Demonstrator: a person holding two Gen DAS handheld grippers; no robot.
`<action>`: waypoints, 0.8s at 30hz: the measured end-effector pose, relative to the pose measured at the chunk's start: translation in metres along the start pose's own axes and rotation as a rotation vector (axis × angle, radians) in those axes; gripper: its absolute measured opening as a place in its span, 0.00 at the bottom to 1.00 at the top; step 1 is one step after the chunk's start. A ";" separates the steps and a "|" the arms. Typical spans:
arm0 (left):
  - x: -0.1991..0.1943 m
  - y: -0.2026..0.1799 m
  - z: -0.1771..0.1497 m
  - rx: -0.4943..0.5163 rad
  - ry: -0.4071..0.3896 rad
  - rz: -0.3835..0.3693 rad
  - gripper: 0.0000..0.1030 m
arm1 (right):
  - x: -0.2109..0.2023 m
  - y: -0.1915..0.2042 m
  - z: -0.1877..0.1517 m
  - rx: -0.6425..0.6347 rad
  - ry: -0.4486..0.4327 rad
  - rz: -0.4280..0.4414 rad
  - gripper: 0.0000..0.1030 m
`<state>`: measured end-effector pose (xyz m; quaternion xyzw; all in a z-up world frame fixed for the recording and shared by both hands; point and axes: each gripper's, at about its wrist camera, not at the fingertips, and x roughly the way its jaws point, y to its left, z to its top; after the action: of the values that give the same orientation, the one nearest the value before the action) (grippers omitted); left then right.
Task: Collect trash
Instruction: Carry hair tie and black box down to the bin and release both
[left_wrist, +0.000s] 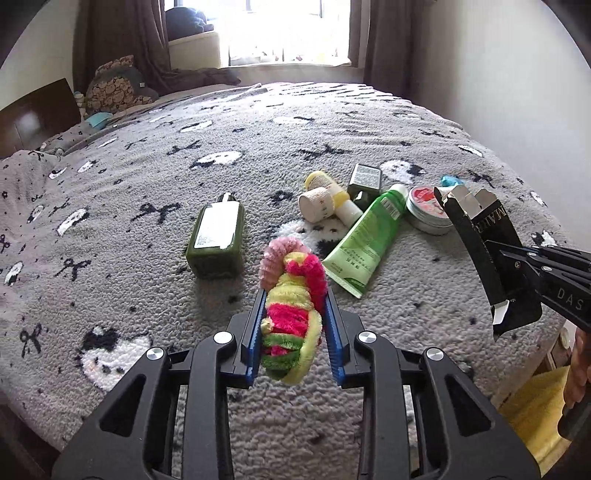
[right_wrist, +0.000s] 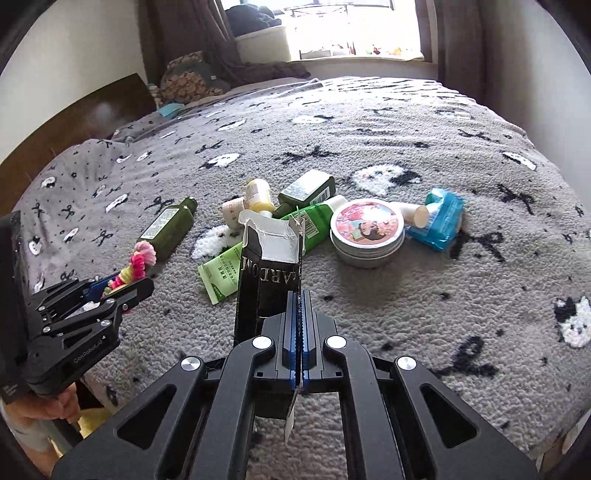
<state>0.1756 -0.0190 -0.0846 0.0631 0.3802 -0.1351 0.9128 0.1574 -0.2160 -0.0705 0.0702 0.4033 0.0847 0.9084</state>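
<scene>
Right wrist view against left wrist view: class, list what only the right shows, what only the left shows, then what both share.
Only the right wrist view shows the blue packet whole, the picture on the round tin's lid and the left claw from outside.

Only the left wrist view shows the fuzzy bundle close up and the right claw from outside.

Both show the black carton, the green tube, the dark green bottle and the grey blanket.

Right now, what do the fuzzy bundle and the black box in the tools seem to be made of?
The fuzzy bundle in the left tool looks like plush chenille or yarn: matte pink, yellow and green pile. The black box in the right tool looks like thin printed card: torn flaps show a pale, dull inside.
</scene>
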 end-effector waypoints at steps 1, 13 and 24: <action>-0.010 -0.004 -0.001 0.002 -0.013 0.000 0.27 | -0.007 -0.001 -0.002 -0.002 -0.009 -0.005 0.03; -0.112 -0.043 -0.027 0.007 -0.121 -0.020 0.27 | -0.103 -0.005 -0.046 -0.089 -0.113 -0.067 0.03; -0.144 -0.070 -0.090 0.027 -0.091 -0.067 0.27 | -0.127 0.000 -0.112 -0.148 -0.035 -0.037 0.03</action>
<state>-0.0032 -0.0376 -0.0466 0.0563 0.3384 -0.1735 0.9231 -0.0097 -0.2357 -0.0535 -0.0030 0.3812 0.0961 0.9195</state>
